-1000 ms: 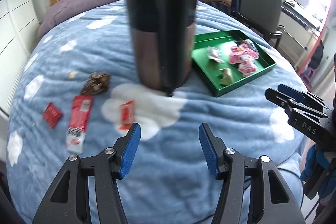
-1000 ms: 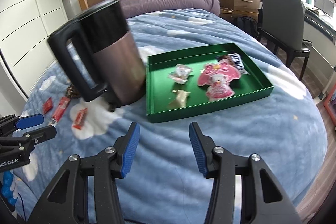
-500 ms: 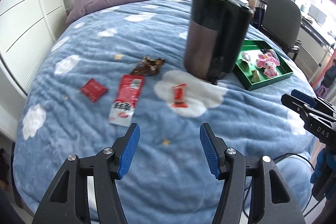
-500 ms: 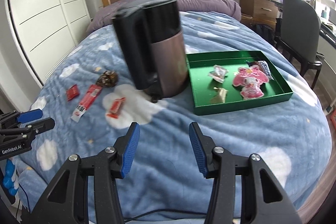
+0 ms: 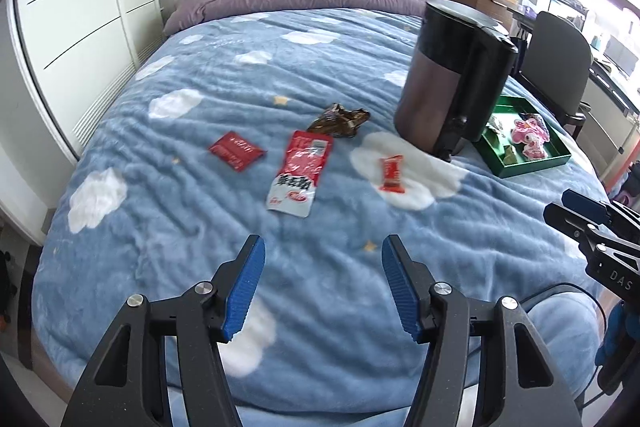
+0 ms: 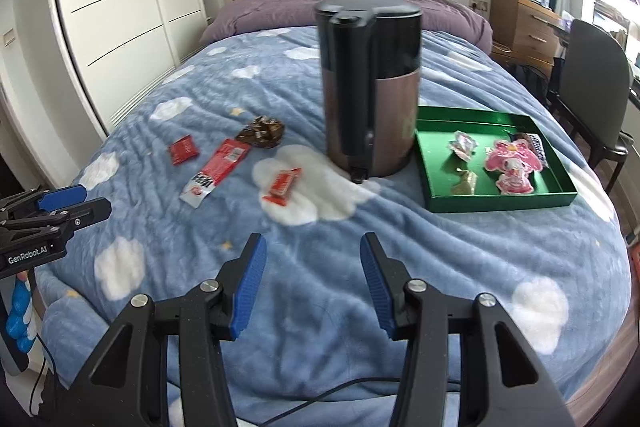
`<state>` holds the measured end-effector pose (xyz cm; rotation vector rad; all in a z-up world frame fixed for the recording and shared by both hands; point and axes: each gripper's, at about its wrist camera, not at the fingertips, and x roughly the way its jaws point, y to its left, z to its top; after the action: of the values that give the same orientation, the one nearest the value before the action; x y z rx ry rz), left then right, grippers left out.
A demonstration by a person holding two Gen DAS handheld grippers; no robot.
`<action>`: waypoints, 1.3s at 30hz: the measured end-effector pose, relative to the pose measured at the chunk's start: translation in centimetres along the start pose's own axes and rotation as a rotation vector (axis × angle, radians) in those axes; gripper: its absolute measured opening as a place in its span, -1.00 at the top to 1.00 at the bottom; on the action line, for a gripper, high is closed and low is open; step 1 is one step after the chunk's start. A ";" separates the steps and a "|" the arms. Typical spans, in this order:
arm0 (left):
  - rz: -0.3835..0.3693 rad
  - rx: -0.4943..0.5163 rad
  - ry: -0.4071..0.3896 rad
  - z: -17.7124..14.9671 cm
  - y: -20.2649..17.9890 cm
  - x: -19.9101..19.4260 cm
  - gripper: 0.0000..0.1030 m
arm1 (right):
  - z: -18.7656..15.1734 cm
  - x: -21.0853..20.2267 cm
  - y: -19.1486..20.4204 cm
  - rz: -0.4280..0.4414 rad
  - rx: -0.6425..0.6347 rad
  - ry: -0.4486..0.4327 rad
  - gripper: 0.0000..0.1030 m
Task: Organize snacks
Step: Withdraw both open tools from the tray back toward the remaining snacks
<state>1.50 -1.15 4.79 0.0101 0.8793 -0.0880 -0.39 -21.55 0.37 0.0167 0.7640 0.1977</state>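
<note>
Listing the left wrist view first: left gripper (image 5: 322, 247) hangs over the near part of the blue cloud-print blanket (image 5: 200, 211), jaws parted, nothing between them. Ahead on the blanket, left to right: small red packet (image 5: 237, 150), long red-and-white sachet (image 5: 301, 173), crumpled brown wrapper (image 5: 339, 119) just beyond it, small red candy (image 5: 392, 173) on a white cloud patch. Black-and-brown kettle (image 5: 452, 79) stands upright at far right; green tray (image 5: 532, 163) sits just beside it, partly hidden, with a pink character packet (image 5: 530, 138) inside. Right gripper (image 5: 576, 211) shows at the right edge.

Right wrist view: right gripper (image 6: 312, 247) is over the near blanket, jaws parted and empty. Kettle (image 6: 370, 87) is centre; tray (image 6: 500, 203) is just right of it, holding the pink packet (image 6: 512, 167), a pale wrapped sweet (image 6: 463, 145), a gold-wrapped sweet (image 6: 466, 183) and a dark bar (image 6: 534, 143) at the far corner. Loose snacks lie left of the kettle: candy (image 6: 283, 184), sachet (image 6: 216, 171), red packet (image 6: 183, 149), brown wrapper (image 6: 261, 132). Left gripper (image 6: 80, 201) enters at the left edge.
</note>
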 end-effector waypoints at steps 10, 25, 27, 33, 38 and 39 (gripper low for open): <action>0.055 -0.026 -0.017 -0.7 2.5 -1.5 -0.07 | 0.8 -0.2 2.9 0.049 -0.040 -0.022 0.03; 0.083 -0.087 0.001 -2.2 6.2 -0.6 -0.12 | 0.6 1.9 6.5 0.072 -0.076 0.015 -0.01; 0.078 -0.098 0.010 -2.4 6.8 0.0 -0.12 | 0.5 2.2 7.0 0.068 -0.080 0.019 -0.02; 0.077 -0.110 0.037 -3.1 7.4 2.1 -0.12 | 0.2 3.6 7.7 0.058 -0.082 0.045 -0.02; 0.069 -0.123 0.056 -3.2 8.0 3.8 -0.12 | 0.3 5.0 7.9 0.050 -0.067 0.064 -0.02; 0.067 -0.131 0.060 -3.2 8.3 4.1 -0.12 | 0.3 5.2 8.0 0.049 -0.066 0.065 -0.02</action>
<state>2.33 6.94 -0.60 -0.0806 0.9426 0.0327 2.11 -12.77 -2.29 -0.0335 0.8215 0.2713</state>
